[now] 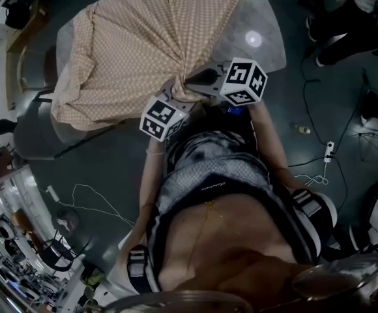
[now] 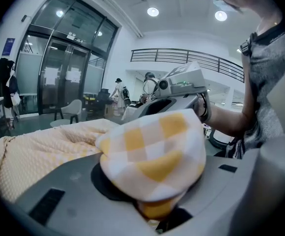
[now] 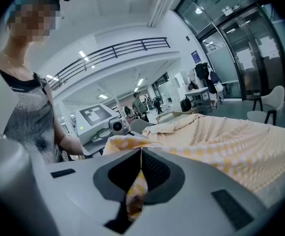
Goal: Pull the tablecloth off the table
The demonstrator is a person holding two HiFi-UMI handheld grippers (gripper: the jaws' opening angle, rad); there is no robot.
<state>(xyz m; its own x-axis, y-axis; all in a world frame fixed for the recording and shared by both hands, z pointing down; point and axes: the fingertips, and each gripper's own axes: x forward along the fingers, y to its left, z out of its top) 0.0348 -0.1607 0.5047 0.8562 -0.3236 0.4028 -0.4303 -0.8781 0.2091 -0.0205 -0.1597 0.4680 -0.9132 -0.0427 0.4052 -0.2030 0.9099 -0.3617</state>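
The yellow-and-white checked tablecloth (image 1: 150, 38) lies across the round grey table (image 1: 267, 38), gathered into a bunch at the near edge. Both grippers meet at that bunch. My left gripper (image 1: 178, 91) is shut on a thick wad of the tablecloth (image 2: 152, 156), which bulges out over its jaws (image 2: 156, 211). My right gripper (image 1: 200, 80) is shut on a thin fold of the tablecloth (image 3: 221, 141), pinched flat between its jaws (image 3: 135, 200). The right part of the tabletop is bare. Each gripper shows in the other's view: the right gripper (image 2: 177, 90) and the left gripper (image 3: 100, 122).
A grey chair (image 1: 29, 132) stands left of the table. White cables (image 1: 91, 201) and a power strip (image 1: 329, 150) lie on the dark floor. A person's legs (image 1: 345, 18) are at the far right. Cluttered equipment (image 1: 19, 253) fills the lower left.
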